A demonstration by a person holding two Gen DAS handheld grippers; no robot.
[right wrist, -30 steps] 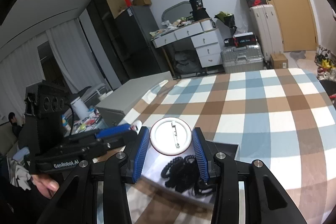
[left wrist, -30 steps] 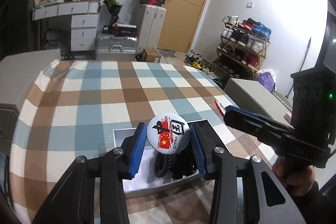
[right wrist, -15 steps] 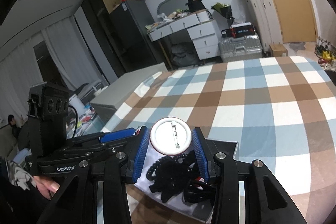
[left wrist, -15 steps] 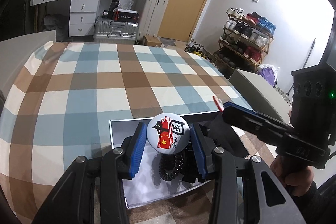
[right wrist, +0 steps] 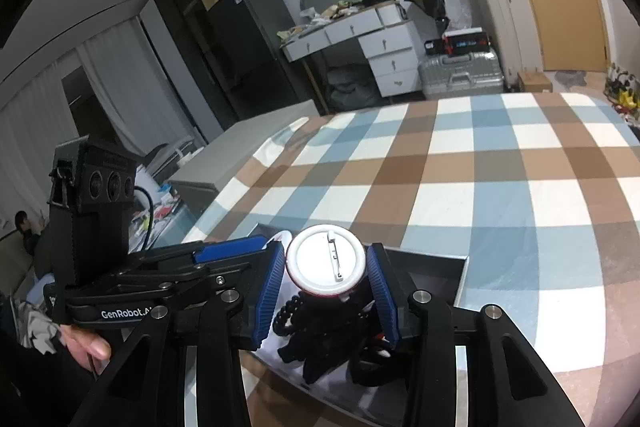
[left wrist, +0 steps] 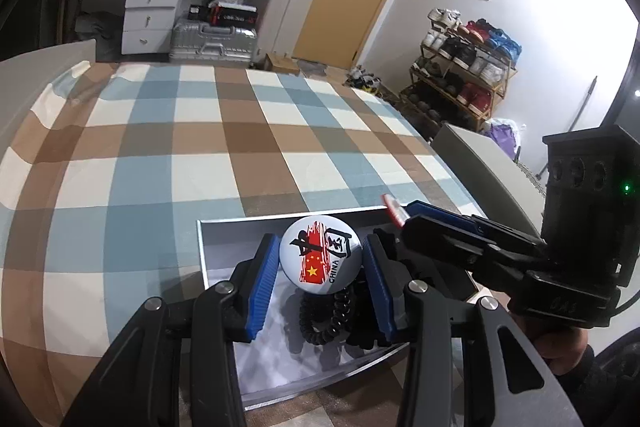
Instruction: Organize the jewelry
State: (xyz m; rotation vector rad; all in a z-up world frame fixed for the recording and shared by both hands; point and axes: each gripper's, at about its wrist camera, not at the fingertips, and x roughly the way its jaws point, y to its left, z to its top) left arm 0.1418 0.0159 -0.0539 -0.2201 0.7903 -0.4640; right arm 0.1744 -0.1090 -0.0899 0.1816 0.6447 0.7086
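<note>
Round glossy badge (left wrist: 321, 255) pinched edge-on by left gripper (left wrist: 321, 273) and right gripper (right wrist: 326, 277), above shallow tray (left wrist: 224, 227) holding black beads (left wrist: 322, 319).

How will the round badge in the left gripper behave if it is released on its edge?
The badge looks round and thin, so on edge it would probably roll, then topple flat. Its glossy face may slip against the left gripper.

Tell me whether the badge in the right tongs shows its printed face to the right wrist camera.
No: the badge shows its white back with the pin.
</note>
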